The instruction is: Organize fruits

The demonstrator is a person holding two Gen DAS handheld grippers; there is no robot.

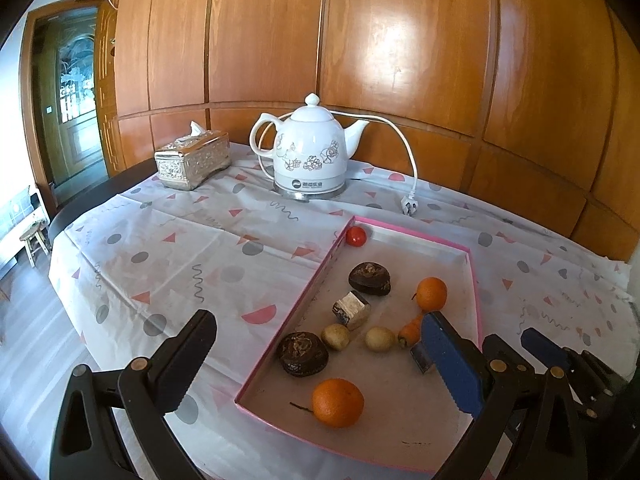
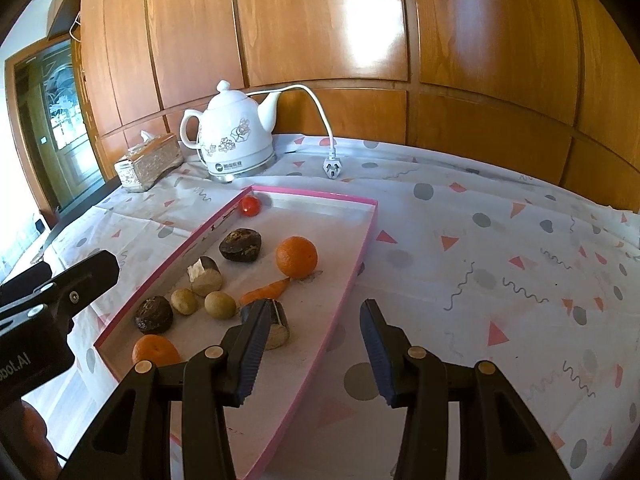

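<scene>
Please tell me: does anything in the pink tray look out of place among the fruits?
Yes. A small carrot lies in the pink tray beside an orange; it is no fruit. The kettle's plug also lies loose on the tablecloth, connected to nothing.

Home dining room: round table under patterned cloth (image 1: 160, 264); floral kettle (image 1: 310, 152) and tissue box (image 1: 192, 160) at far edge; wood-panelled wall (image 1: 360, 40) behind; glazed door (image 1: 72, 92) far left.
</scene>
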